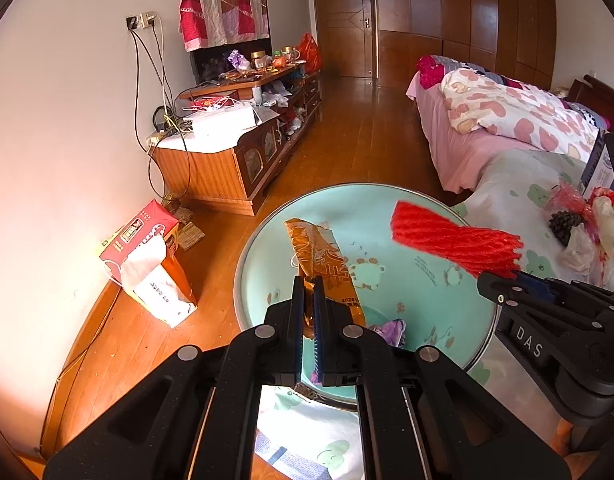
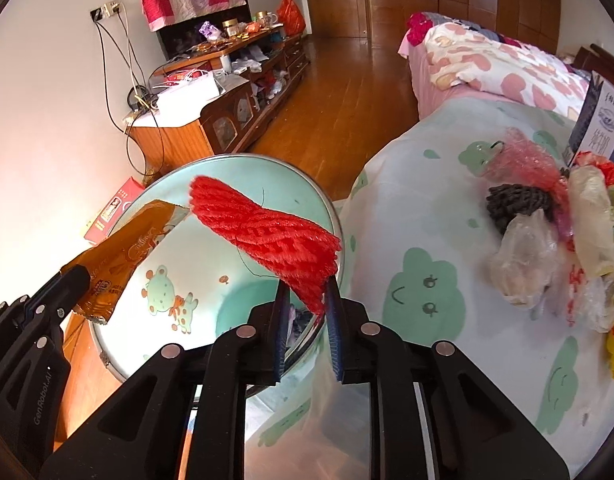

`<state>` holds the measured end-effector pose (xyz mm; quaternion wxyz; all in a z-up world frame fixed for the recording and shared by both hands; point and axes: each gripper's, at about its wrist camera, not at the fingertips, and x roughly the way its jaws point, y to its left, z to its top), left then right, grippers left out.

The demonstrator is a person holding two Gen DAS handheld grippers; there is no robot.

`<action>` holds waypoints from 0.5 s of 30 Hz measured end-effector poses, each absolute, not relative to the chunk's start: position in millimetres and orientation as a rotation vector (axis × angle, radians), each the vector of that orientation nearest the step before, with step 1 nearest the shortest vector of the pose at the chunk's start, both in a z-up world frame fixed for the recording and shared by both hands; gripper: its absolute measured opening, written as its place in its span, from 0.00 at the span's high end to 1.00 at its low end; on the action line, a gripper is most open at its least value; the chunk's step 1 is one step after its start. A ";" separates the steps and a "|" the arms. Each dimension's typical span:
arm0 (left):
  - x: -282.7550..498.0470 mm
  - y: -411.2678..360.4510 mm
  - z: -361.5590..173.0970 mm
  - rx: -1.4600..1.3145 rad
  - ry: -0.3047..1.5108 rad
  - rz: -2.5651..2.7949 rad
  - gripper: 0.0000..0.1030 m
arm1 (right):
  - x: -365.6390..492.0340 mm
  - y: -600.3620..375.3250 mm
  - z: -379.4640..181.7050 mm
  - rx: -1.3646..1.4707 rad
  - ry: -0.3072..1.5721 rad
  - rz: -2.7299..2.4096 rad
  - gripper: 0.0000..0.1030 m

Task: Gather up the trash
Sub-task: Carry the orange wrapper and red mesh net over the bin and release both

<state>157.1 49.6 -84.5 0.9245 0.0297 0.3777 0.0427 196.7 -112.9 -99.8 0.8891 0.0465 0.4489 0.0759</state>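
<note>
My left gripper [image 1: 308, 280] is shut on an orange snack wrapper [image 1: 321, 258] and holds it over a round mint-green basin [image 1: 427, 208] with cartoon prints. My right gripper [image 2: 307, 288] is shut on a red foam fruit net [image 2: 267, 236], also held above the basin [image 2: 267, 168]. The right gripper shows in the left wrist view [image 1: 503, 280] with the net [image 1: 455, 240]. The left gripper [image 2: 73, 276] and wrapper [image 2: 127, 248] show in the right wrist view. A purple scrap [image 1: 389, 330] lies in the basin.
A cloth-covered table [image 2: 447, 280] on the right carries a heap of plastic bags and dark netting [image 2: 547, 232]. A red tissue box [image 1: 147, 256] stands on the wooden floor by the wall. A cluttered TV cabinet [image 1: 235, 152] and a bed [image 1: 507, 120] lie beyond.
</note>
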 end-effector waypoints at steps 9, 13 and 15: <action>157.7 48.6 -84.8 0.063 0.779 0.101 0.86 | 194.7 -113.6 -94.8 0.106 0.912 0.164 0.60; 154.2 50.4 -79.9 0.059 0.757 0.125 0.57 | 184.6 -124.9 -82.3 0.127 0.859 0.137 0.47; 151.8 49.7 -76.1 0.056 0.742 0.127 0.48 | 176.3 -132.4 -74.6 0.130 0.818 0.116 0.33</action>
